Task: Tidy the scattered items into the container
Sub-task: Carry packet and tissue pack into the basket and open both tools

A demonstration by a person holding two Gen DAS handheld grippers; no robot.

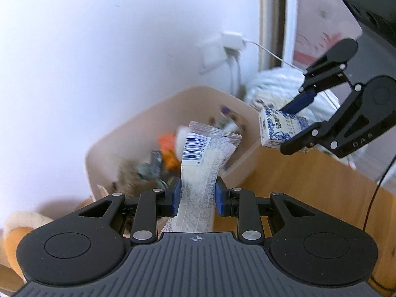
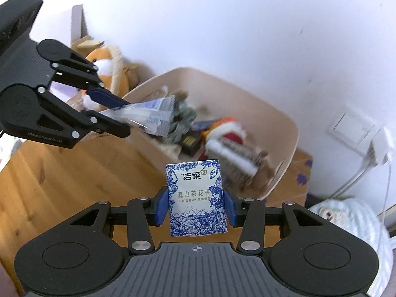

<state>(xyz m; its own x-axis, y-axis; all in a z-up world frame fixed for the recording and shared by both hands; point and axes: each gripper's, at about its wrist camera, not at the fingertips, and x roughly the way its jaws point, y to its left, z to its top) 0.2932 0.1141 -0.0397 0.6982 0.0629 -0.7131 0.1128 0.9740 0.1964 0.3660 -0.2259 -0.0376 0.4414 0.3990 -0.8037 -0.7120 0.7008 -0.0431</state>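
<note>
Left claw point(image 1: 197, 199) is clamped on a clear snack packet point(image 1: 206, 159) with a barcode, held up over the near rim of the beige container point(image 1: 138, 128). Right claw point(image 2: 196, 209) is clamped on a blue-and-white tissue pack point(image 2: 196, 196), upright between its blue pads, just short of the container and above the wooden surface point(image 2: 61, 173). Blurred items already lie inside the container. Behind stand a white wall, a wall socket point(image 2: 351, 127) with a plug, and a plush toy point(image 2: 106, 59).
</note>
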